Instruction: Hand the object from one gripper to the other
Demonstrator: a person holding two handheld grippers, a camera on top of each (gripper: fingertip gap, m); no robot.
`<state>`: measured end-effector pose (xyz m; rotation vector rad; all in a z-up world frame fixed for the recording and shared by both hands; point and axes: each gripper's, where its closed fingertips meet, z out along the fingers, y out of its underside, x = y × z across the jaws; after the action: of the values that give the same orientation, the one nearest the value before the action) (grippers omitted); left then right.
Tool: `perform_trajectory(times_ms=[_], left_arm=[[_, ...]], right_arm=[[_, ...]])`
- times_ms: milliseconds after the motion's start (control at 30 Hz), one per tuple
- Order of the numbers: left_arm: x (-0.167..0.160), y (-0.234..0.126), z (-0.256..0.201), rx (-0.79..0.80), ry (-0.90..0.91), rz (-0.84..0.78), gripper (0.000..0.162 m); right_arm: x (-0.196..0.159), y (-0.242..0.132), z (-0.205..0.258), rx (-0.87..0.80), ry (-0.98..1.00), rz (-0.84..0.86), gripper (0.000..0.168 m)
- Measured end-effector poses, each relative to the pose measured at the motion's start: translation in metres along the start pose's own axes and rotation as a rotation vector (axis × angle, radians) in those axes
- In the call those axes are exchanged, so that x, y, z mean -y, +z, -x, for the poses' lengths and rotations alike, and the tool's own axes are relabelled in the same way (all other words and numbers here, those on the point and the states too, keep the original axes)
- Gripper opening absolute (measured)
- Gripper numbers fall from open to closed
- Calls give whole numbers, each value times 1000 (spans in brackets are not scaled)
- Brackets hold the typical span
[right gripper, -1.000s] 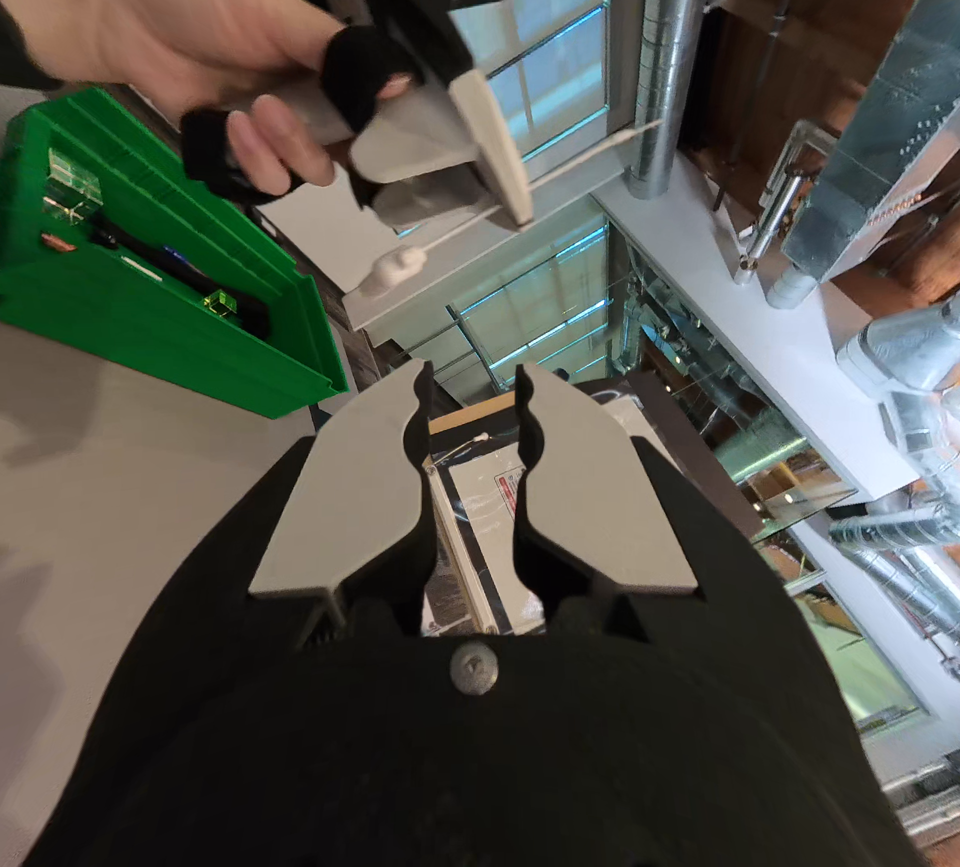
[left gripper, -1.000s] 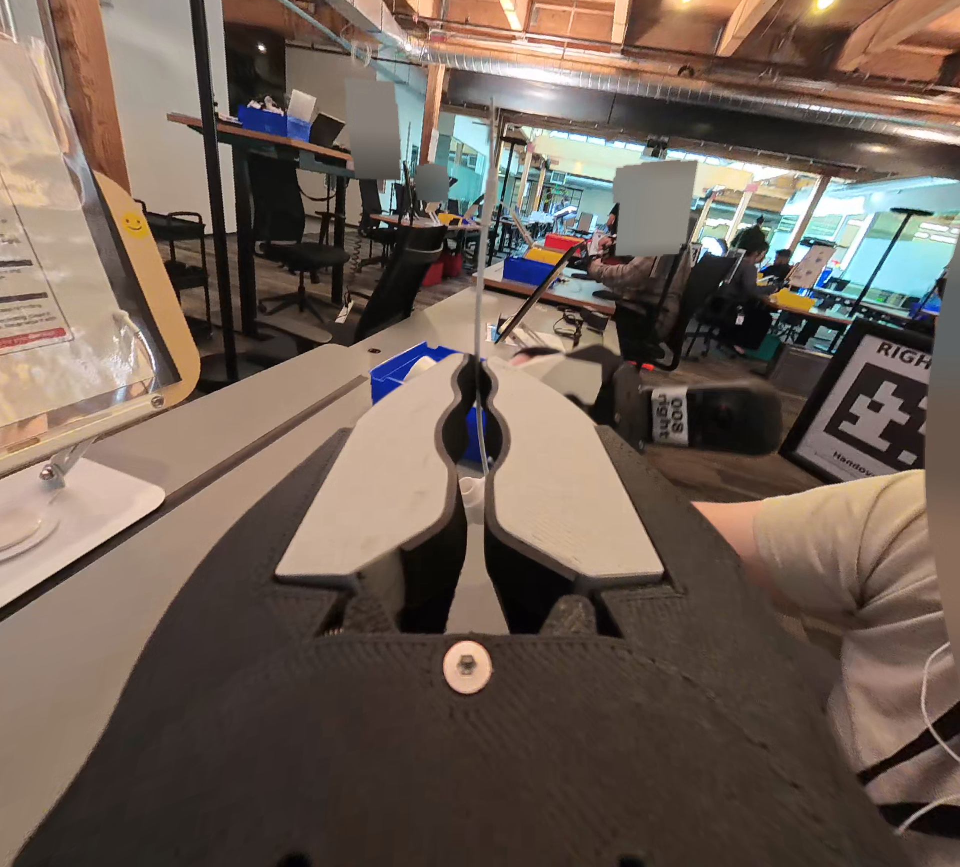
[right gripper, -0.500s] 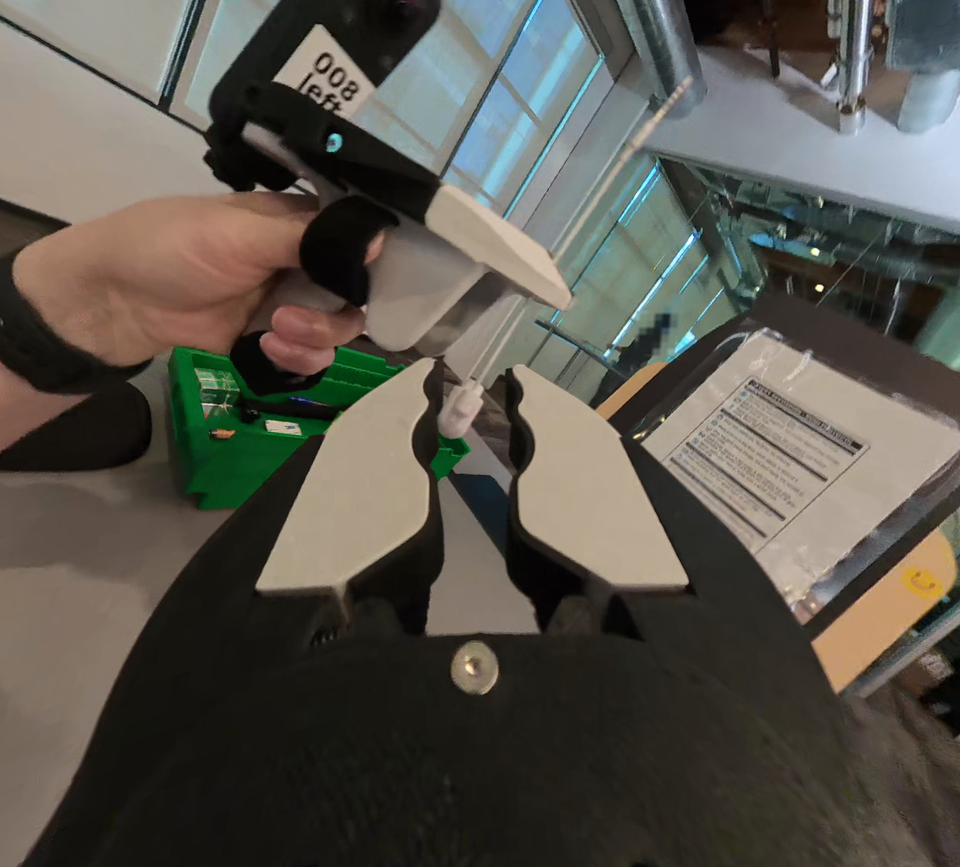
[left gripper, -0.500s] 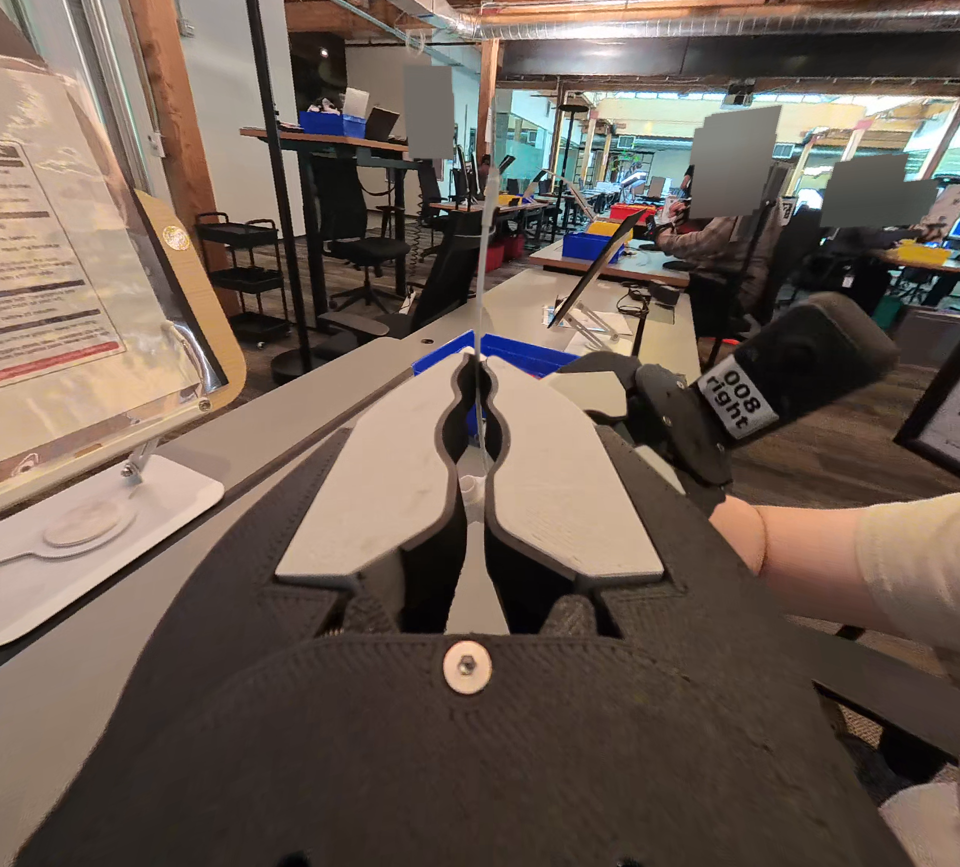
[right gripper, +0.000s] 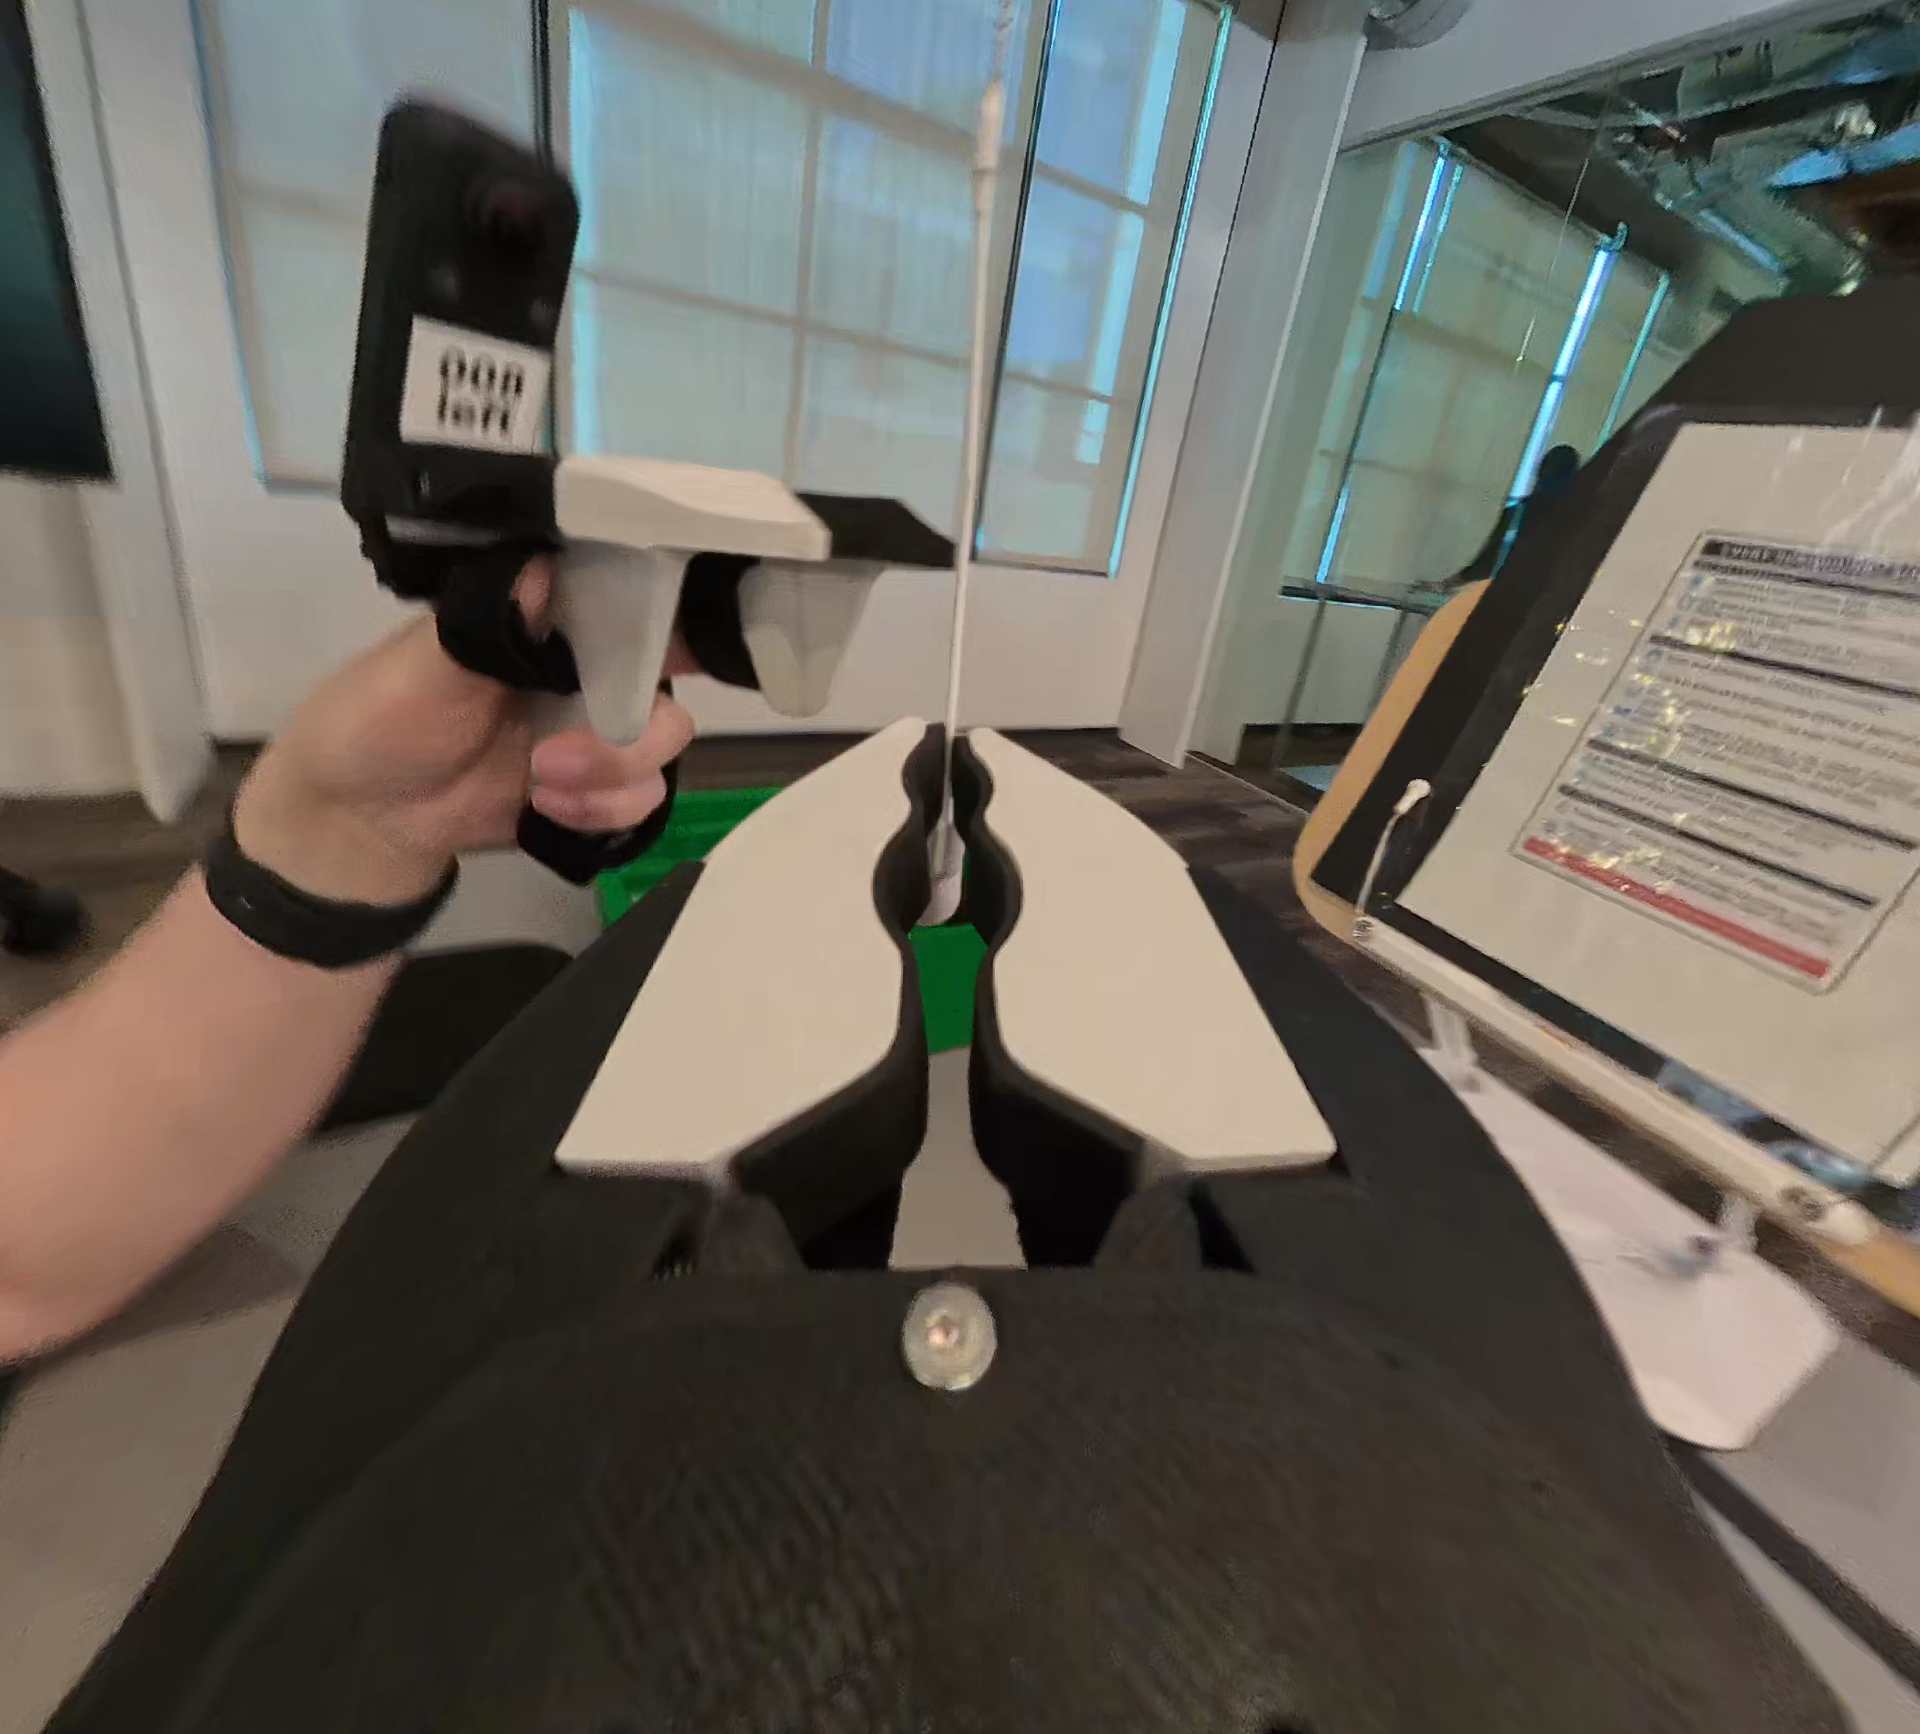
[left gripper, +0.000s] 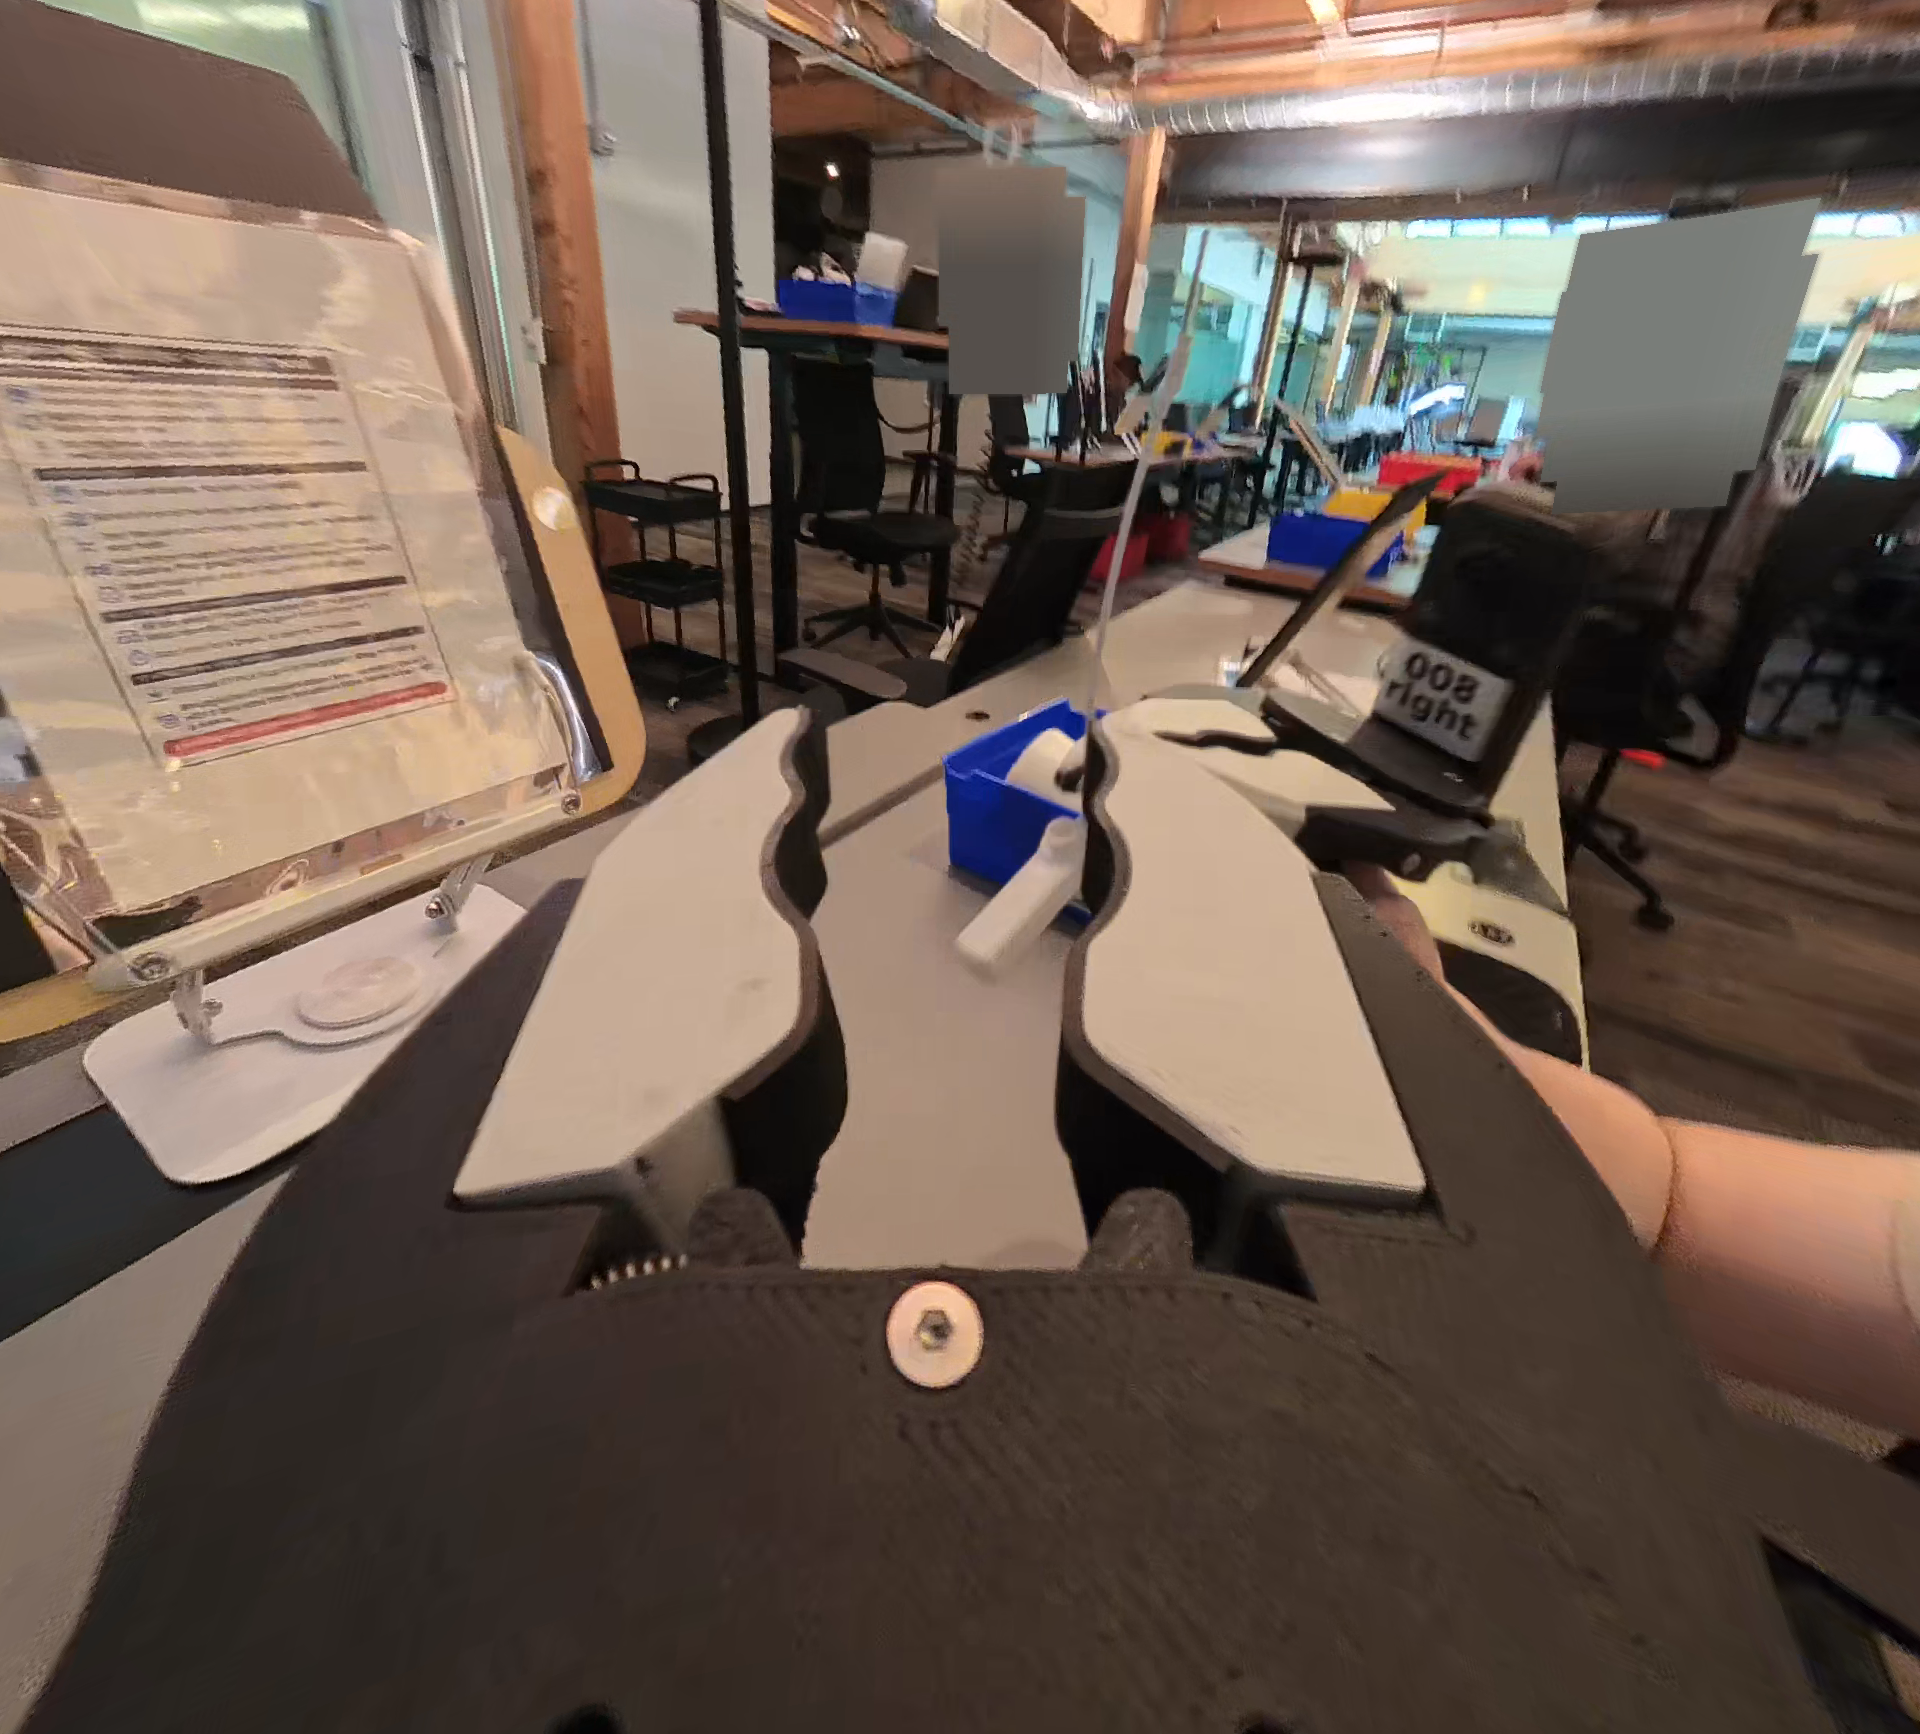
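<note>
I see an open office with timber beams overhead and a grey table point(left gripper: 914, 1040) below my tools. From the left: the document stand point(left gripper: 260, 562) leans at the table edge, then my left gripper point(left gripper: 940, 811) with its fingers spread wide and empty, then my right gripper point(right gripper: 948, 754) pinched together on the thin white swab point(right gripper: 971, 437), which stands upright from its tips. I judge the handover essentially made; only drawing the tools apart remains.
</note>
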<state>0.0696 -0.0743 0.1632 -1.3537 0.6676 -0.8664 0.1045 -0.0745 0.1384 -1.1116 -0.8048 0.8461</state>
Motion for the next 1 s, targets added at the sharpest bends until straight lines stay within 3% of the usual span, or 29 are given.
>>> perform_trajectory(times_ms=[33,167,267,400,533,733,833,1000], left_arm=[[3,-2,2,-7,-22,-19,46],[-8,3,-2,-135,-123,19,49],[-23,17,-14,-237,-177,63,50],[-26,30,-32,-331,-243,9,49],[-34,37,-26,-306,-271,3,42],[-40,44,-22,-350,-325,-13,56],[-39,43,-33,-334,-132,-24,59],[-43,48,-36,-115,112,2,58]], right_arm=[[5,-5,-8,16,75,-37,2],[27,-25,-32,135,398,-190,2],[34,-33,-40,193,512,-260,2],[35,-31,-33,252,554,-283,2],[36,-28,-23,301,569,-285,2],[40,-27,-11,341,568,-258,2],[37,-24,-9,297,519,-216,2],[36,-20,-2,241,438,-199,2]])
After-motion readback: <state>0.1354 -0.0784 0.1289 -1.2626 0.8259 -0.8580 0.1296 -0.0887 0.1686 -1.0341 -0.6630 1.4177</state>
